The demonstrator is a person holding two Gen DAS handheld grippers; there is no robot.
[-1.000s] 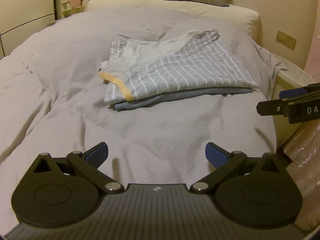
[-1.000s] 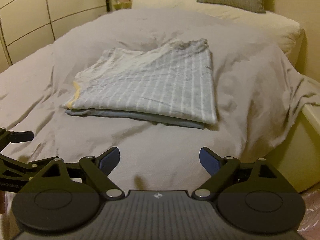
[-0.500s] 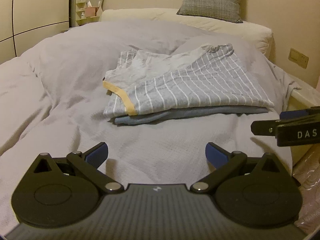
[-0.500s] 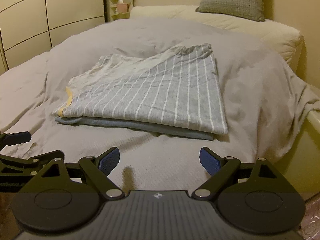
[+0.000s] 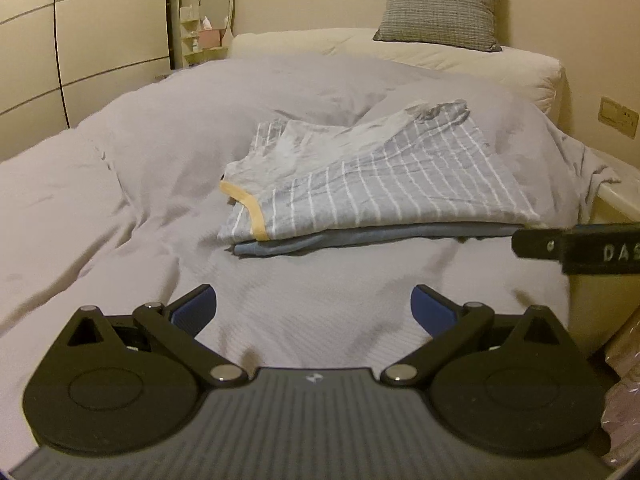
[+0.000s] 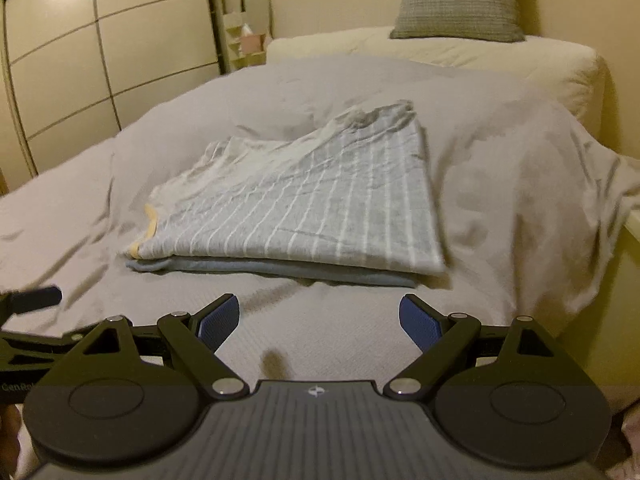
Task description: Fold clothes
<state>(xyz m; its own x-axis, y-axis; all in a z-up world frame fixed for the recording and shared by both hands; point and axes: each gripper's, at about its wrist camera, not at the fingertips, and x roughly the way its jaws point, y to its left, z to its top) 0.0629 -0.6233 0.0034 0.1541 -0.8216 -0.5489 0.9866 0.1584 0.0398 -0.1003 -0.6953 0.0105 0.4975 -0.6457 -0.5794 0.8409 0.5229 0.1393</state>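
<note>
A folded grey shirt with white stripes and a yellow collar band [image 5: 372, 188] [image 6: 304, 216] lies on the grey duvet [image 5: 160, 168] [image 6: 500, 184], stacked on a folded plain blue garment [image 5: 360, 238] [image 6: 280, 270]. My left gripper [image 5: 314, 306] is open, short of the stack's near edge, with nothing between its blue pads. My right gripper [image 6: 319, 316] is also open and empty, just in front of the stack. Each view catches the other gripper at its side edge.
A grey cushion [image 5: 440, 4] leans on the cream headboard bolster [image 5: 400, 52]. A wardrobe [image 6: 100, 60] and a small shelf with a mirror [image 5: 208, 20] stand at the left. The bed's right edge drops off near a wall socket [image 5: 618, 116].
Both grippers have tilted upward and drawn slightly back, so the stack sits lower in both views and more of the room shows. The jaws stayed open; the clothes did not move.
</note>
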